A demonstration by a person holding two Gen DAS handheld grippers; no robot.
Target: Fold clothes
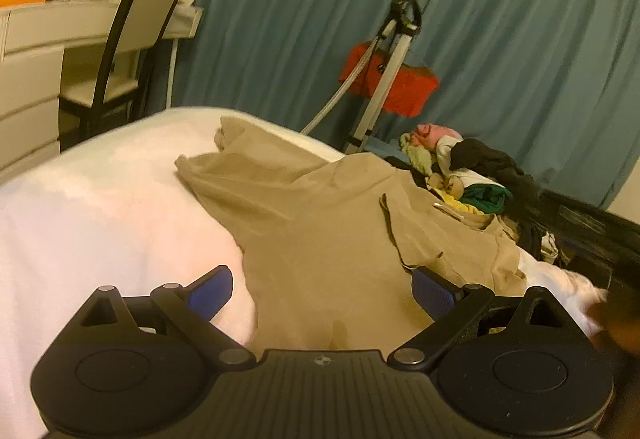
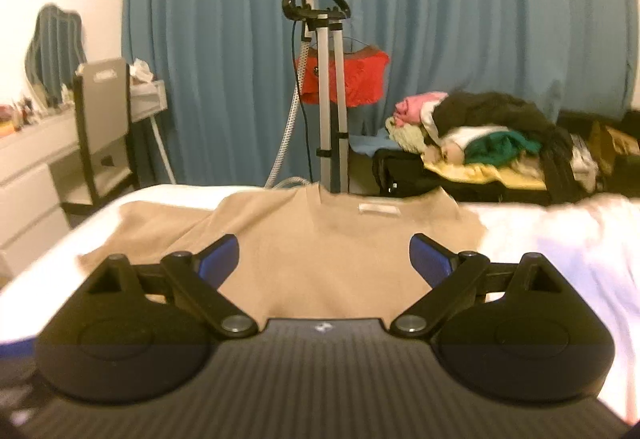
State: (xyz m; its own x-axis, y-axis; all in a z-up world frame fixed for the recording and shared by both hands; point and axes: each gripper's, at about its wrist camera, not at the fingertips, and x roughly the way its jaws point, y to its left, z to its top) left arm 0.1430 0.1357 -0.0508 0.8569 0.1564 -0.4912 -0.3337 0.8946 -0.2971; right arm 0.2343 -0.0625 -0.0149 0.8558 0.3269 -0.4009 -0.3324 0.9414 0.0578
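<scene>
A beige t-shirt (image 1: 320, 215) lies on a white bed (image 1: 100, 199), partly rumpled, with one side folded over itself and a sleeve reaching toward the far left. My left gripper (image 1: 322, 285) hovers open just above the shirt's lower part, nothing between its blue pads. In the right wrist view the same beige t-shirt (image 2: 320, 239) lies flatter, collar and white label (image 2: 379, 210) at the far edge. My right gripper (image 2: 324, 257) is open over the shirt's middle, holding nothing.
A pile of mixed clothes (image 2: 480, 135) sits on a dark case beyond the bed at the right. A garment steamer stand (image 2: 330, 87) with a red garment (image 2: 360, 79) stands before blue curtains. A chair (image 2: 104, 127) and white dresser (image 2: 28, 179) are at the left.
</scene>
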